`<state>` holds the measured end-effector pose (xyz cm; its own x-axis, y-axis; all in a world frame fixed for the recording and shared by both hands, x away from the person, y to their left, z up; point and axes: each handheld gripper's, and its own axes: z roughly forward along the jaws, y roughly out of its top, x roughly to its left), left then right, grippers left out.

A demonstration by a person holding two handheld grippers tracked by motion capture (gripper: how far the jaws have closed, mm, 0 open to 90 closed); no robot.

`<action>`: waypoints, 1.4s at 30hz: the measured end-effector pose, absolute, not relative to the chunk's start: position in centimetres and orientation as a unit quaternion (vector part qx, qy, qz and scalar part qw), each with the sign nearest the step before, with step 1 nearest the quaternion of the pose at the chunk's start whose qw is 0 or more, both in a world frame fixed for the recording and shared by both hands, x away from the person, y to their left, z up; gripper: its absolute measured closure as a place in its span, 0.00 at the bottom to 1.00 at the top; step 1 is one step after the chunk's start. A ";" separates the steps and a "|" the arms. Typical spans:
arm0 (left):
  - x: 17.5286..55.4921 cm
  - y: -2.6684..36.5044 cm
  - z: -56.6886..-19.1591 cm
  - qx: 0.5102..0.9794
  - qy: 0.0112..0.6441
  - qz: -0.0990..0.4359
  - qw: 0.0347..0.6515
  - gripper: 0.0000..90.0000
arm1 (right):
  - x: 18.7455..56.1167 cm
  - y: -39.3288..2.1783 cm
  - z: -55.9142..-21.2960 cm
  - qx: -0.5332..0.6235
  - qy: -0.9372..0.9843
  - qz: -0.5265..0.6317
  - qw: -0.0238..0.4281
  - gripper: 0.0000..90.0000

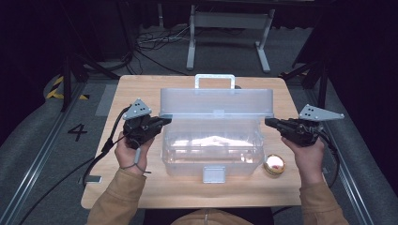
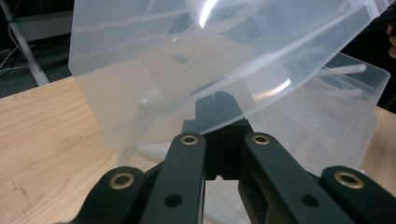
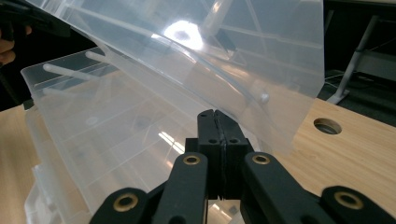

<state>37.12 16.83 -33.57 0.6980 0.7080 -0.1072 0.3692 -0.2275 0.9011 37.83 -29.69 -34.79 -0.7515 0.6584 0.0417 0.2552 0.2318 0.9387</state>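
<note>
A clear plastic toolbox [image 1: 211, 152] stands in the middle of the wooden table, its lid [image 1: 216, 102] raised and tilted back, with a grey handle [image 1: 214, 80] on top. My left gripper [image 1: 168, 121] is shut and its tip sits at the lid's left end. In the left gripper view the closed jaws [image 2: 218, 100] reach just under the lid's lower edge [image 2: 163, 56]. My right gripper [image 1: 268, 122] is shut at the lid's right end. In the right gripper view its tip [image 3: 215, 114] lies under the lid [image 3: 210, 56]. Nothing is pinched between either pair of jaws.
A small round golden tin [image 1: 274, 164] lies on the table [image 1: 136, 89] by the box's front right corner. A grey latch [image 1: 214, 174] hangs at the box's front. The tabletop has a round hole [image 3: 327, 126] at the back. Metal frame legs [image 1: 190, 47] stand on the floor beyond.
</note>
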 end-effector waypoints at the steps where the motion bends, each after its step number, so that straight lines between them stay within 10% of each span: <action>1: 37.2 16.9 -33.5 0.765 0.352 0.163 0.513 0.99 | 37.8 -29.8 -34.8 0.299 0.765 0.540 0.185 1.00; 25: 38.1 17.2 -32.8 0.771 0.351 0.150 0.509 0.99 | 36.2 -31.2 -34.2 0.369 0.730 0.544 0.188 0.67; 42: 38.0 17.2 -32.8 0.776 0.348 0.149 0.505 0.99 | 37.4 -27.0 -34.0 0.383 0.722 0.498 0.290 0.49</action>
